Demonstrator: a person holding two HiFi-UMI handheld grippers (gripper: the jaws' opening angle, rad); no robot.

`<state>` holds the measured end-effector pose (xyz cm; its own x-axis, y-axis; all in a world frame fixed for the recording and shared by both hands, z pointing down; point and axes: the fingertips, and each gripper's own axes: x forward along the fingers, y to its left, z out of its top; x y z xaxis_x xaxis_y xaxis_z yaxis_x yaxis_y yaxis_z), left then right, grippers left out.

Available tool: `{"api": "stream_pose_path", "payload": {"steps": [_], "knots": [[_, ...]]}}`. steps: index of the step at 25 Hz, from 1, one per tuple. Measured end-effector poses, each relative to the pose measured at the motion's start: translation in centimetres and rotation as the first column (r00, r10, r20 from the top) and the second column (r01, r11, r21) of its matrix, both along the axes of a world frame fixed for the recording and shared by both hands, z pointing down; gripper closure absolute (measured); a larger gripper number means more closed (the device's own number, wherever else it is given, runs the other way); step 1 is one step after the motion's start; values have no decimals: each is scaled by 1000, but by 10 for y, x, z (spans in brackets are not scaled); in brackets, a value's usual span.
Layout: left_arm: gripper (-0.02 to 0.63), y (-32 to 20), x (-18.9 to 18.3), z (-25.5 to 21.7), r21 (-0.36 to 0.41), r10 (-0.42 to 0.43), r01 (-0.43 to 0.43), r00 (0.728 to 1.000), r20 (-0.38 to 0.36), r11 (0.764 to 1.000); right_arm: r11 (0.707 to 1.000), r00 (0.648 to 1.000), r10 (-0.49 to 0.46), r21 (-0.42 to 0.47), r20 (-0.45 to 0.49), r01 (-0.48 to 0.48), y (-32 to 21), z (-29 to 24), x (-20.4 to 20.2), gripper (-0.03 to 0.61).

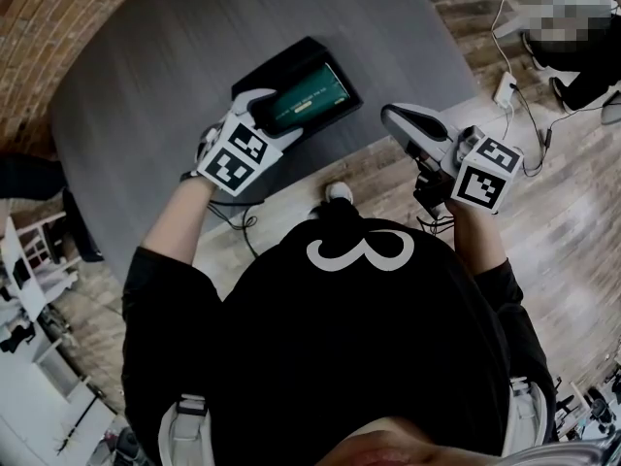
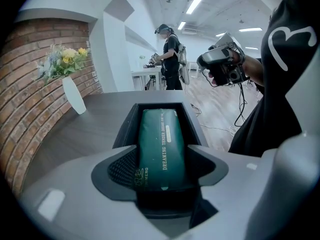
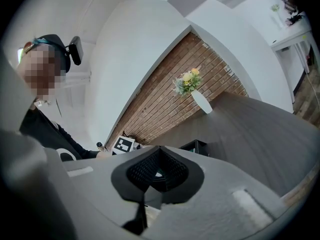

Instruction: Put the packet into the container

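Open-plan office or lab studio: brick wall (image 2: 30,79) left, wood floor (image 1: 563,221), ceiling strip lights (image 2: 195,4), white desks (image 2: 145,74) far, cables (image 1: 519,95) right, person (image 2: 170,59) with headgear at far desks.

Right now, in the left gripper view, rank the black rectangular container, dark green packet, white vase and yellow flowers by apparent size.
1. Black rectangular container, its near end hidden.
2. Dark green packet inside it.
3. White vase and yellow flowers: about alike, both far off, so unranked.
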<state>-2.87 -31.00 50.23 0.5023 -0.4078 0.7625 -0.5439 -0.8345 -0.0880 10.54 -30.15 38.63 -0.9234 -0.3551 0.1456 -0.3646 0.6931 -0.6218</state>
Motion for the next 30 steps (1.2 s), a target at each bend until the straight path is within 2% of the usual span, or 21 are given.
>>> {"api": "stream_pose_path", "payload": {"steps": [3, 7, 9, 12, 14, 16, 20, 23, 24, 25, 26, 30], "knots": [[271, -4, 2, 1, -9, 16, -16, 1000, 4, 1000, 1000, 1000, 2, -5, -2, -2, 0, 1, 0, 577], [242, -7, 2, -7, 1, 11, -11, 999, -33, 1000, 1000, 1000, 8, -2, -9, -8, 0, -1, -1, 577], [224, -6, 1, -18, 13, -15, 16, 997, -71, 1000, 1000, 1000, 14, 10, -11, -13, -1, -4, -1, 577], [250, 1, 2, -47, 10, -86, 89, 980, -178, 996, 999, 1000, 20, 35, -13, -19, 1, -14, -4, 577], [306, 3, 3, -75, -2, -155, 161, 947, -283, 987, 998, 1000, 16, 59, -15, -15, 3, -24, -8, 577], [374, 4, 3, -104, -19, -231, 242, 892, -389, 970, 995, 999, 7, 97, -36, -3, 5, -33, -11, 577], [487, 18, 5, -150, -45, -299, 335, 763, -573, 941, 986, 997, -6, 167, -77, 19, 9, -45, -16, 577], [535, 28, 9, -165, -136, -359, 369, 646, -674, 919, 981, 998, -13, 195, -62, 24, 10, -53, -18, 577], [560, 32, 12, -167, -165, -367, 360, 618, -695, 918, 979, 998, -14, 201, -59, 26, 12, -54, -19, 577], [584, 38, 15, -169, -177, -363, 347, 605, -709, 921, 978, 998, -15, 205, -58, 27, 14, -55, -20, 577], [614, 44, 17, -172, -169, -350, 336, 604, -716, 926, 978, 998, -16, 208, -57, 27, 17, -56, -23, 577], [601, 75, 10, -188, -75, -279, 326, 642, -714, 942, 977, 998, -8, 214, -60, 21, 38, -56, -45, 577]]}}
